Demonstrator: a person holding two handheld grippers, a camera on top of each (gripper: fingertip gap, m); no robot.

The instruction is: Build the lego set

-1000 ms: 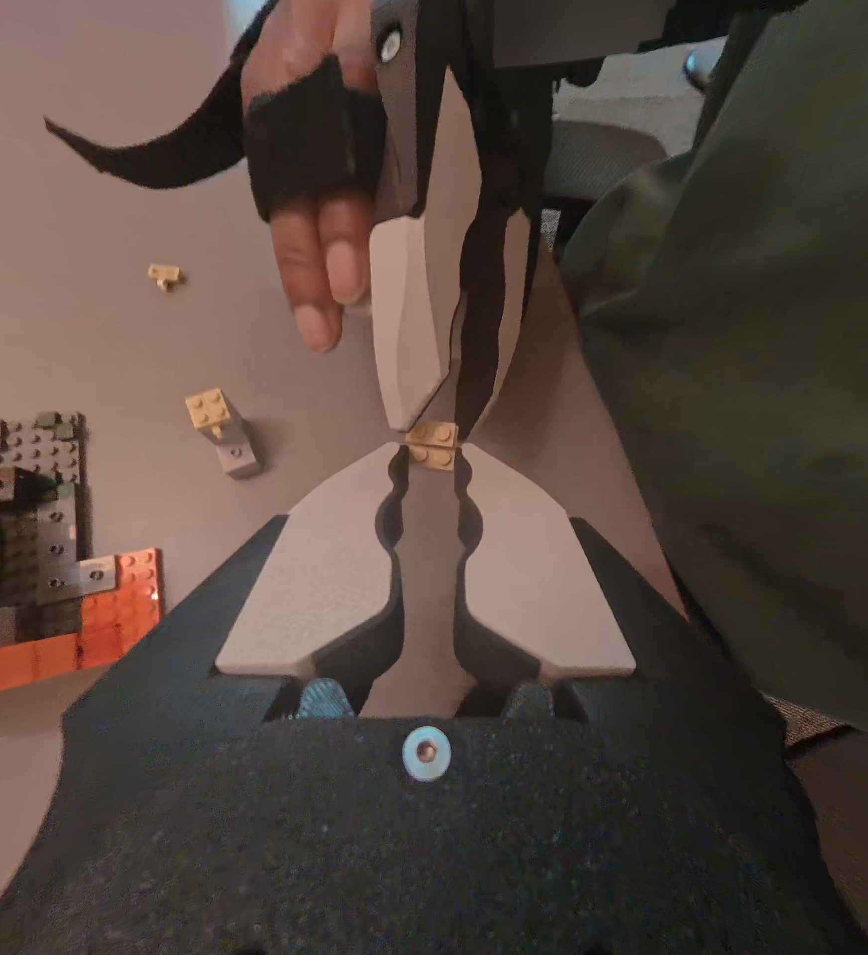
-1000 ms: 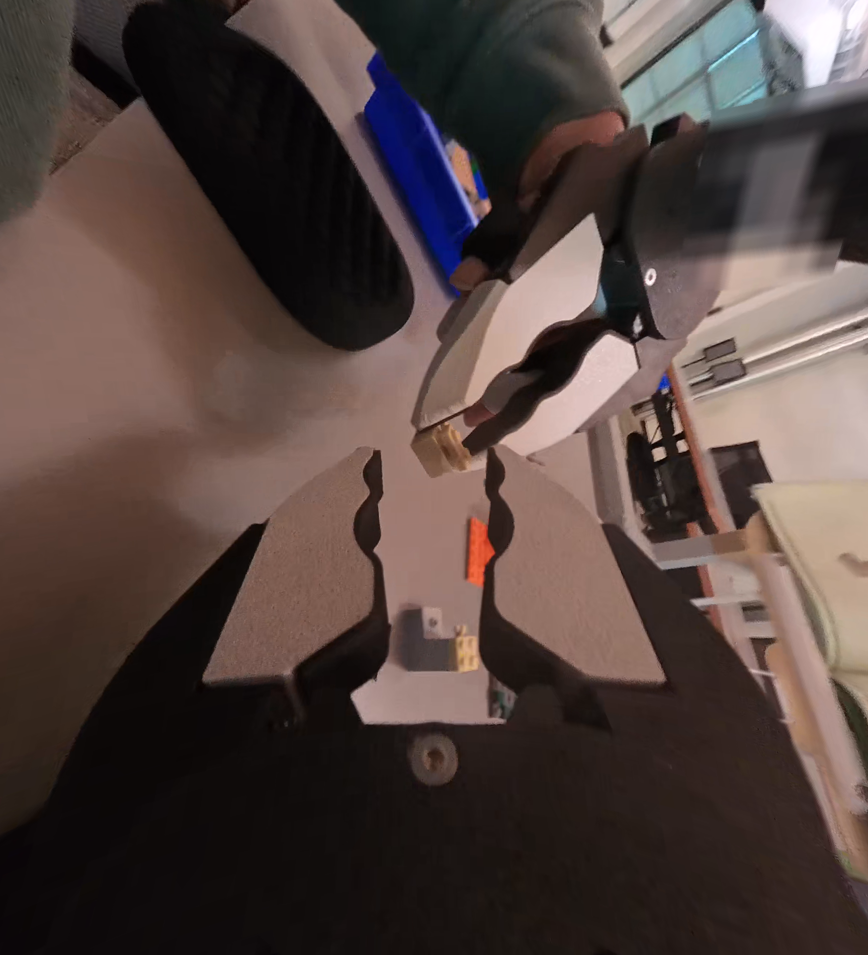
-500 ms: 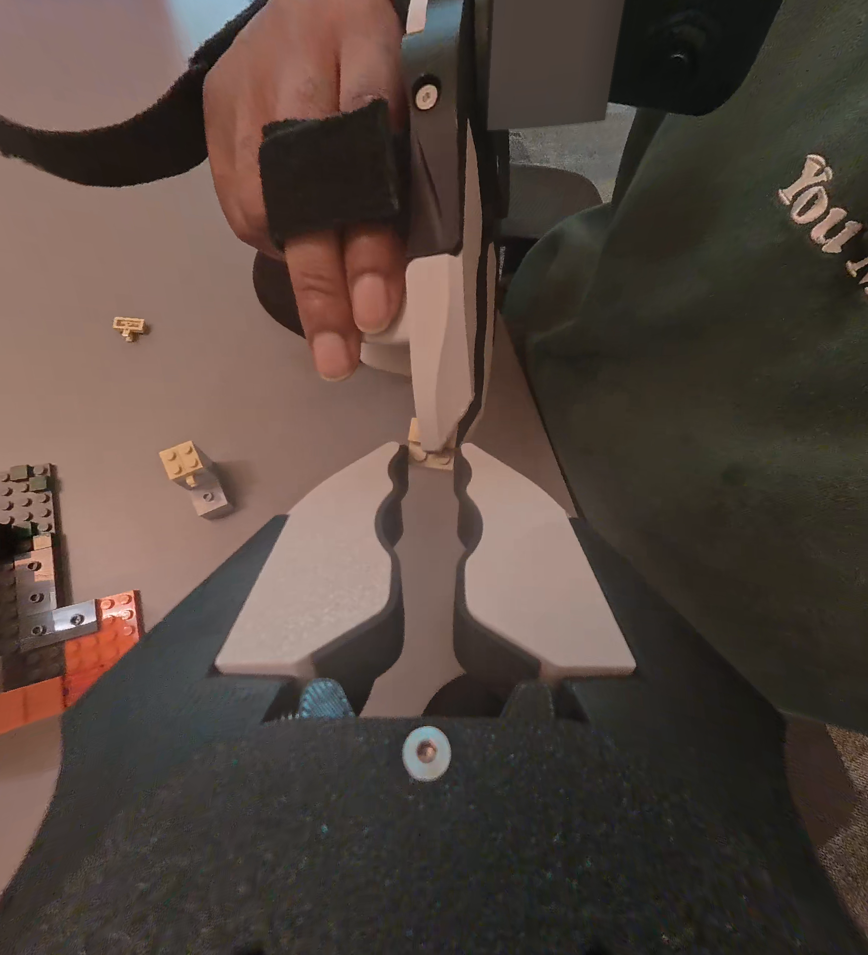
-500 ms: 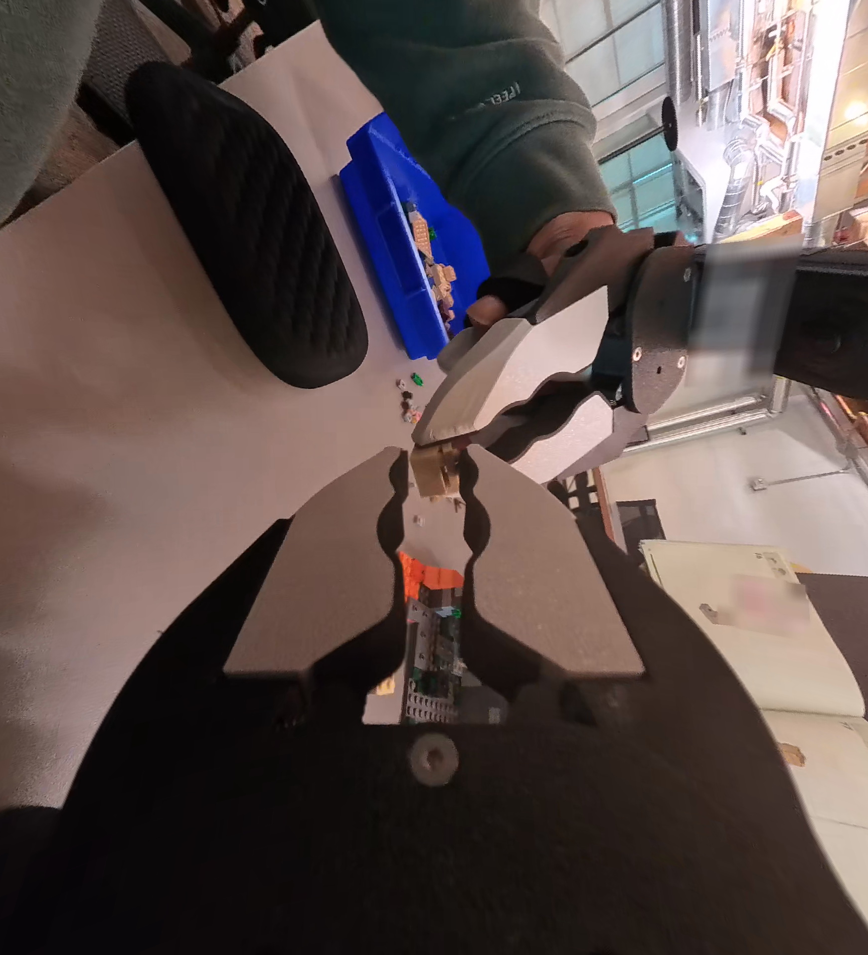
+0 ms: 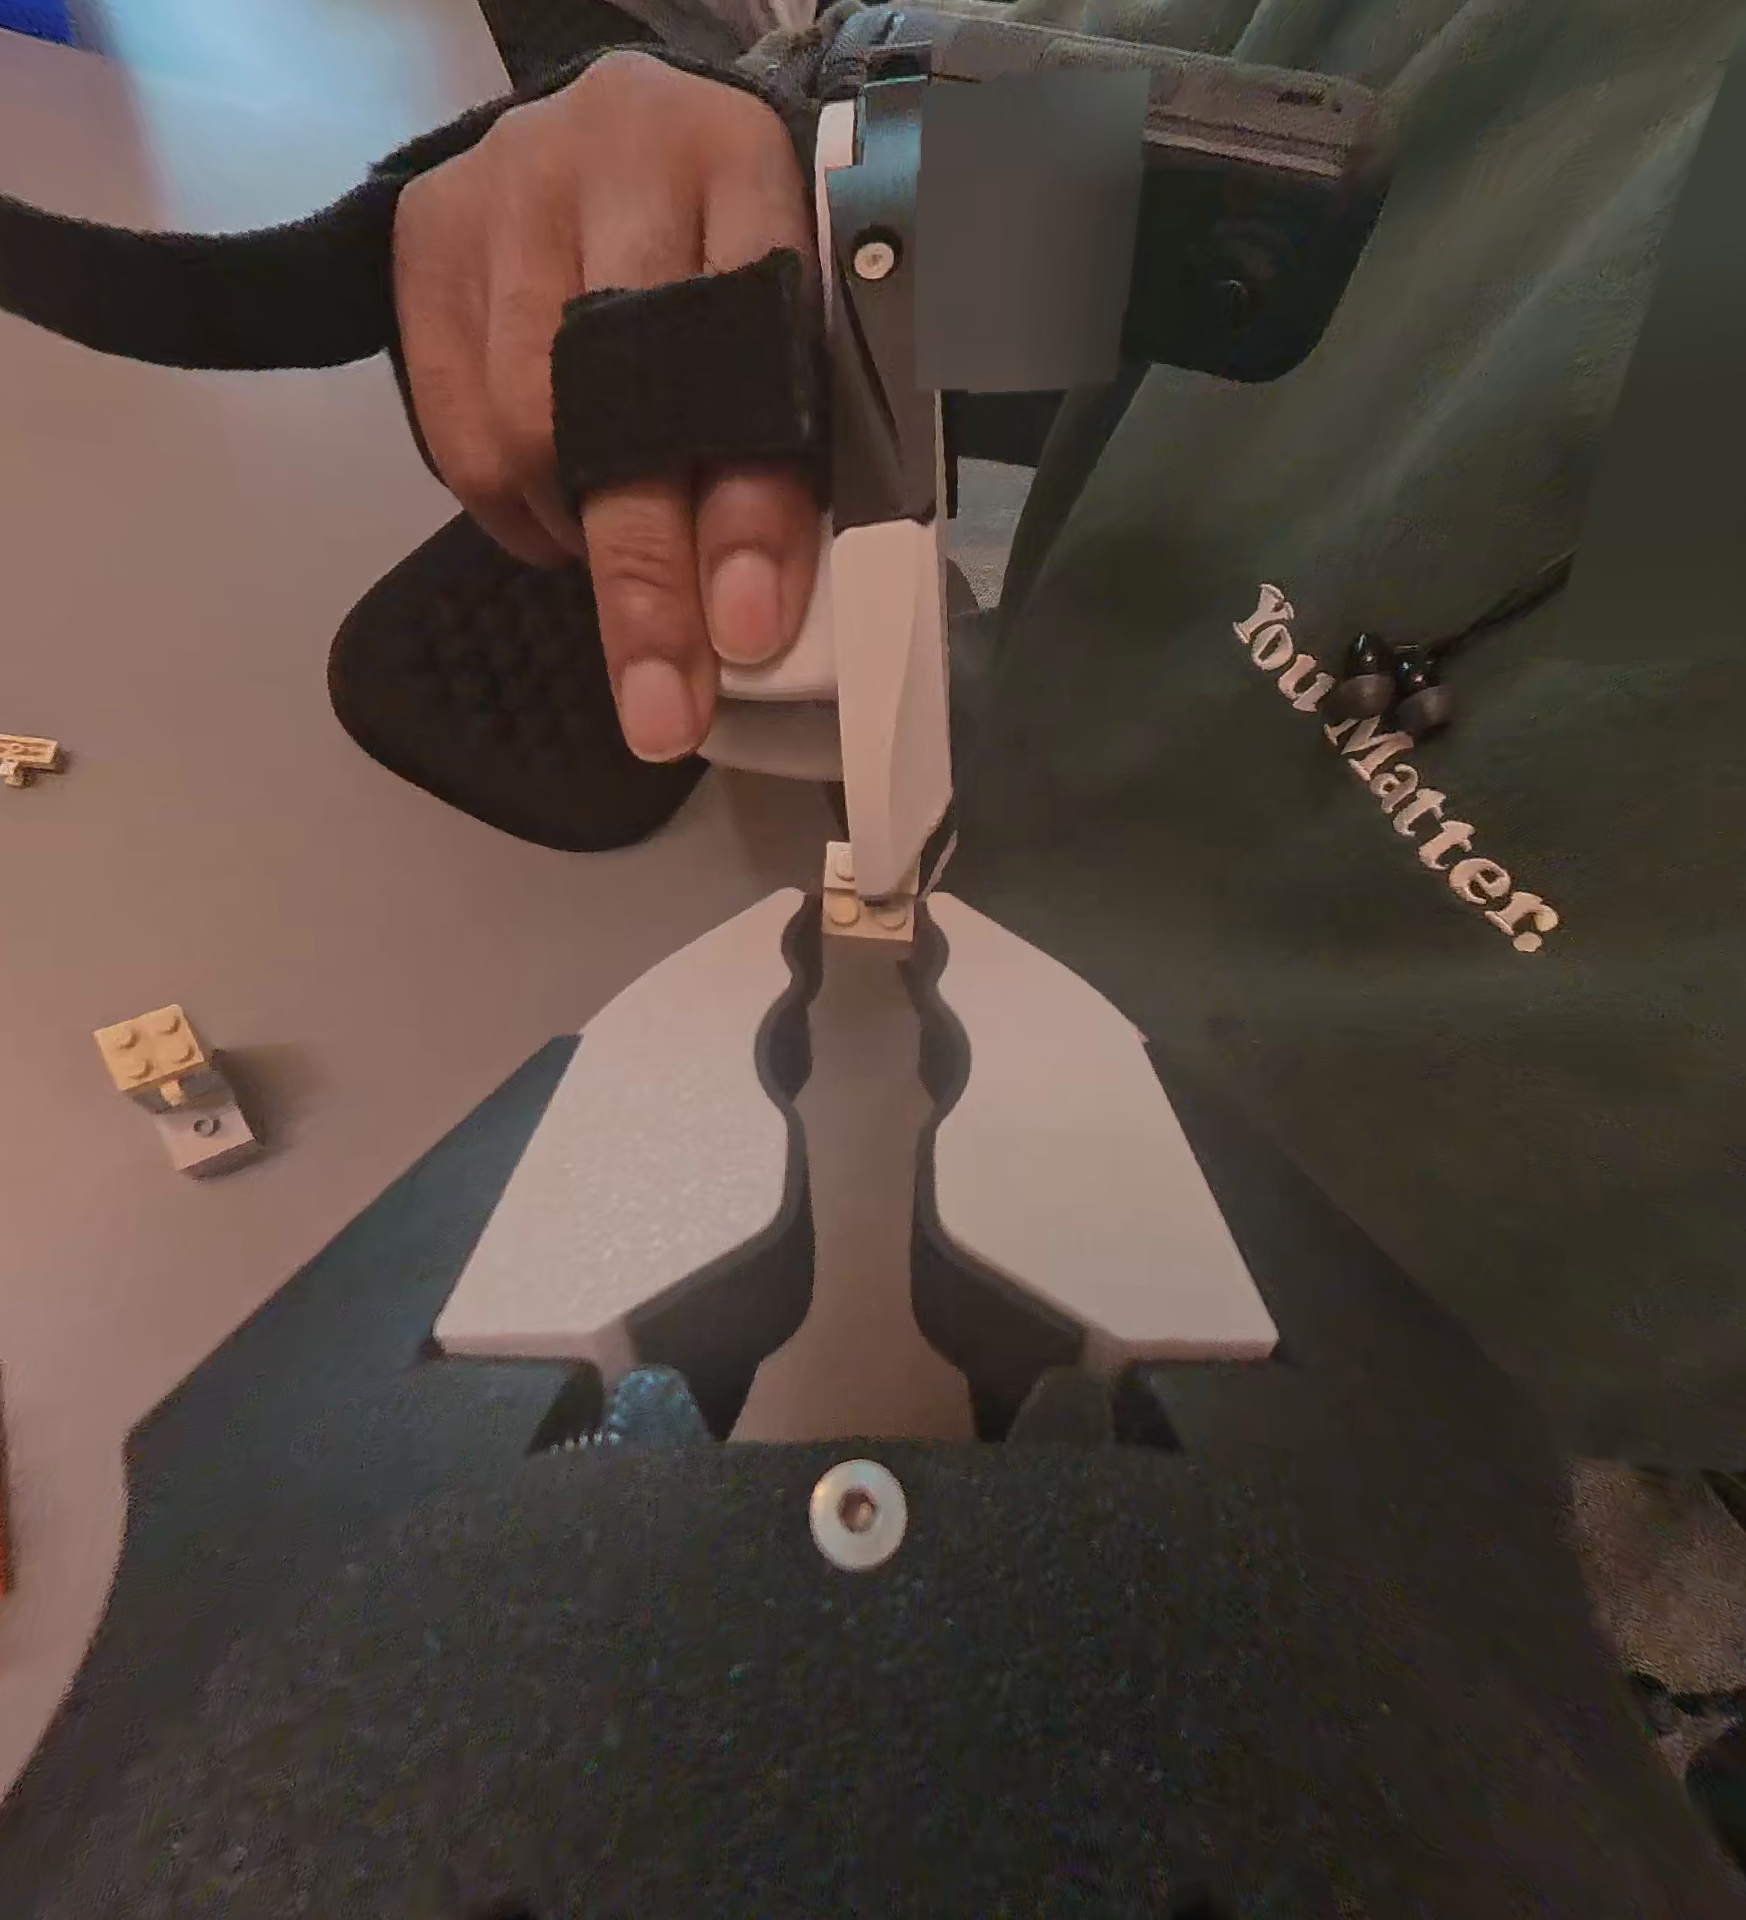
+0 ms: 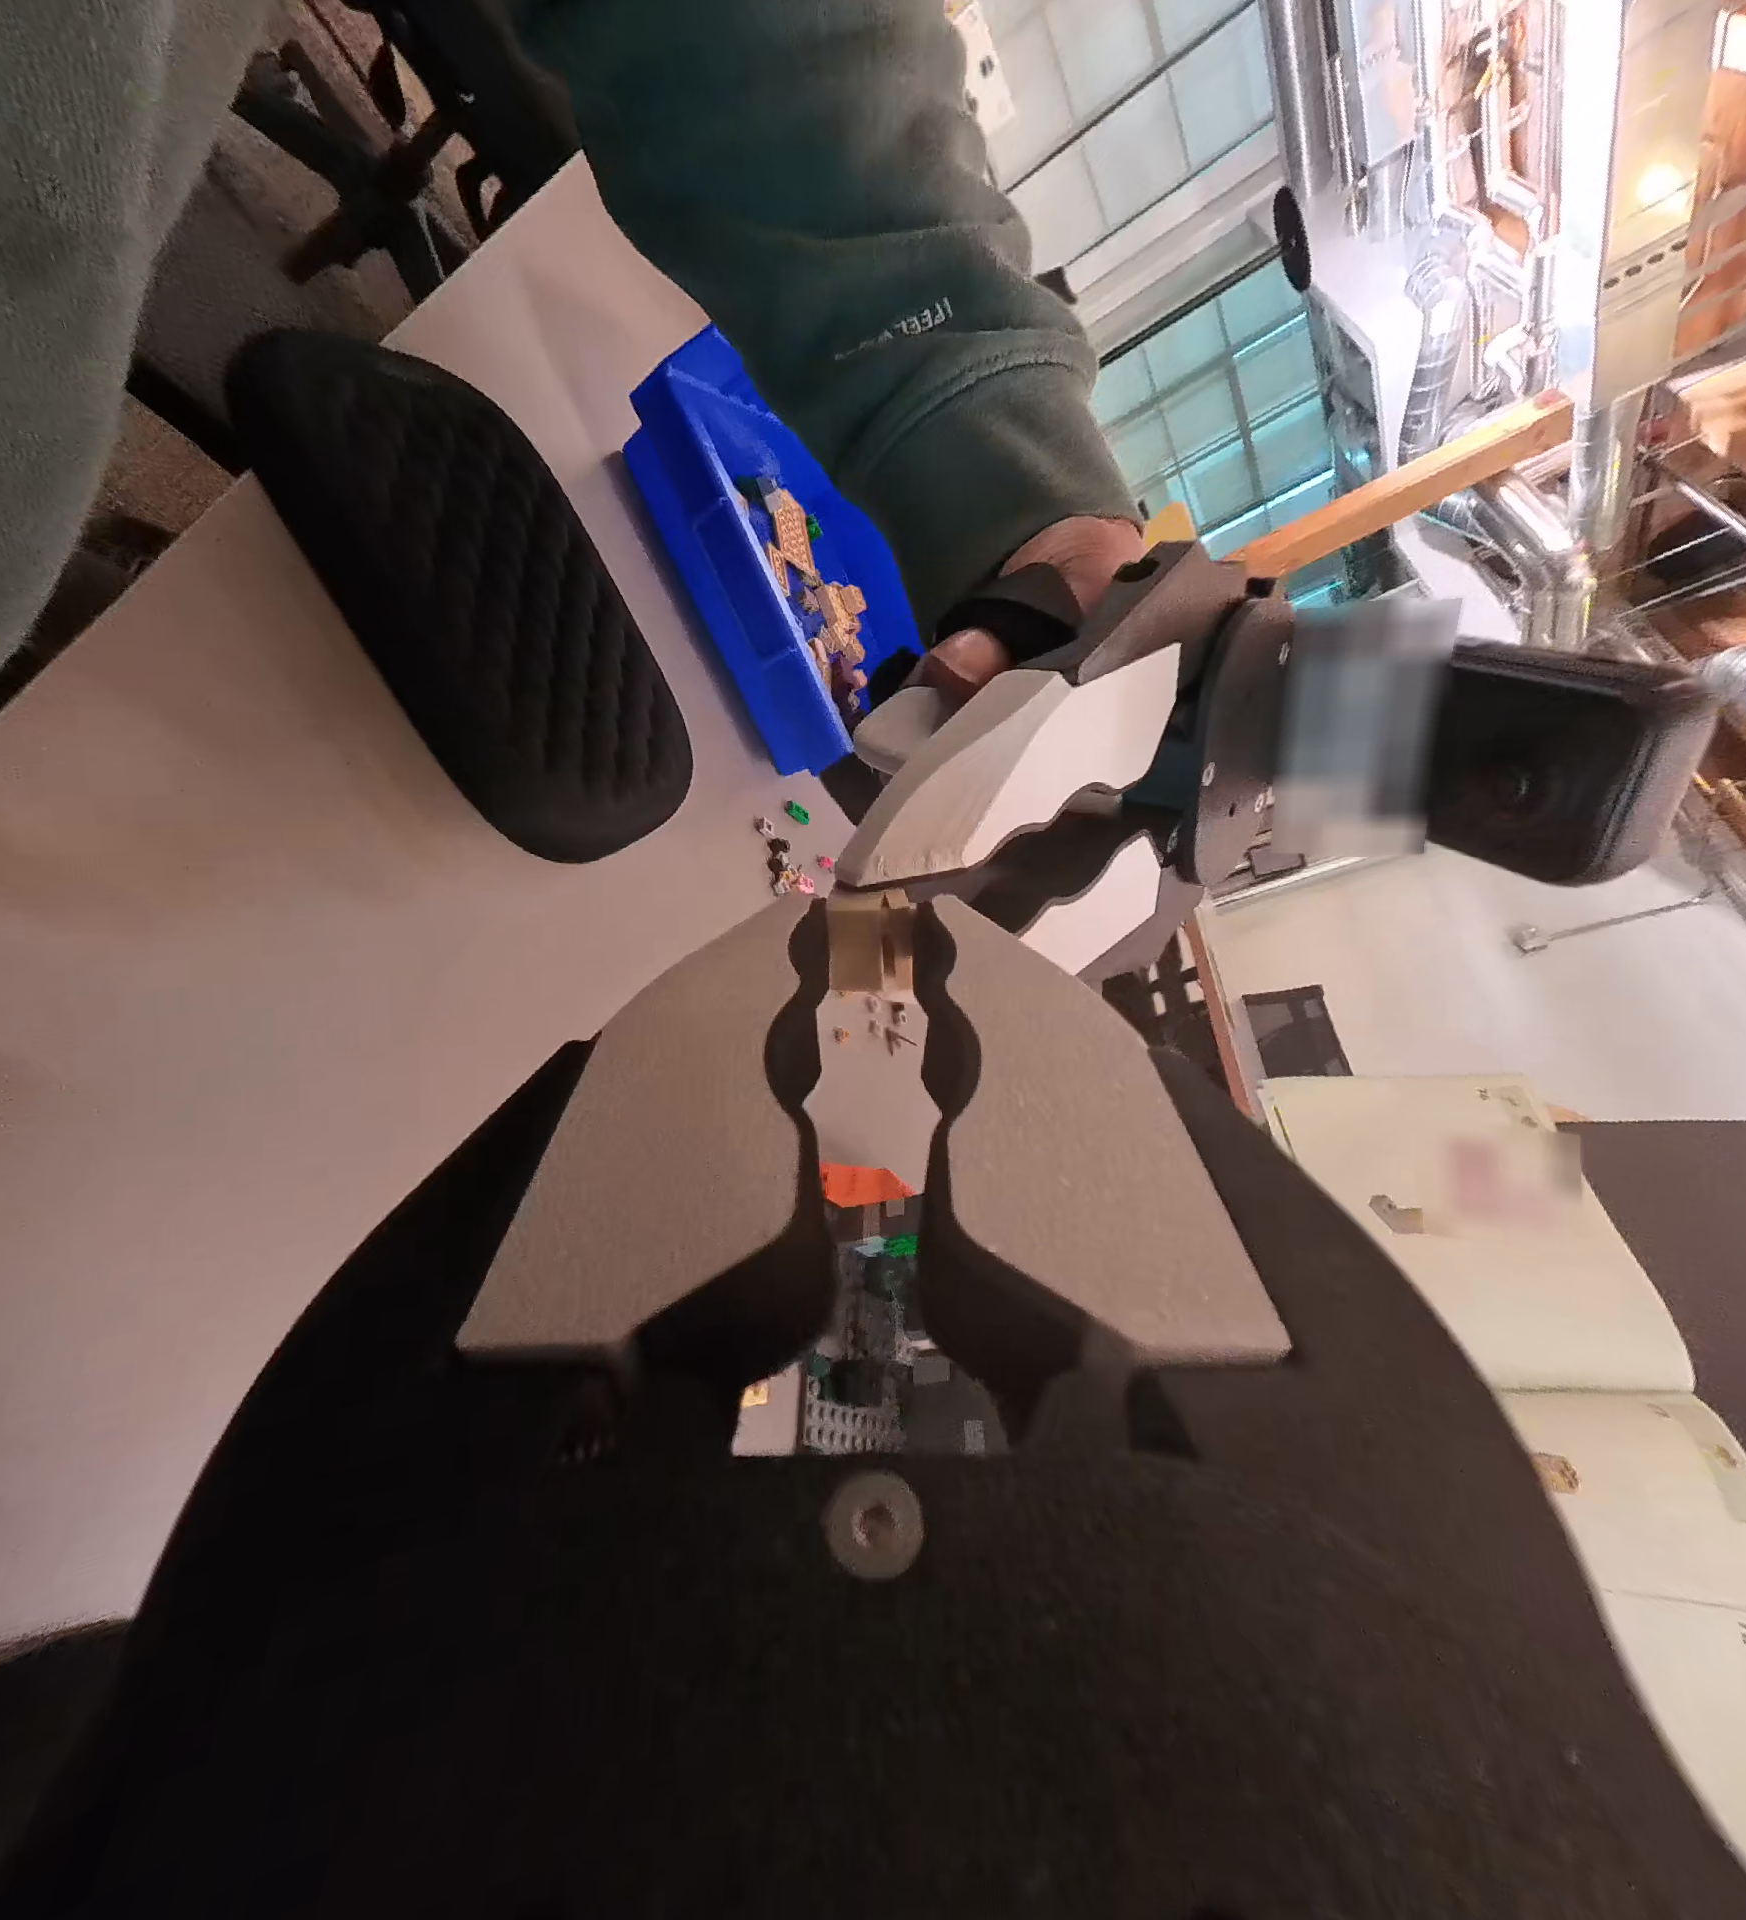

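Left gripper is clenching a tan studded brick at its fingertips; right gripper is pinching the same brick from the far side, above the table. Looks like a two-handed hold; careful alignment needed.

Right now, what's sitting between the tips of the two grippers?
A small tan brick. In both wrist views the left gripper and right gripper pinch it from opposite sides, above the table.

Workshop or industrial hall: silver ducts, big windows upper right; table with toy bricks.
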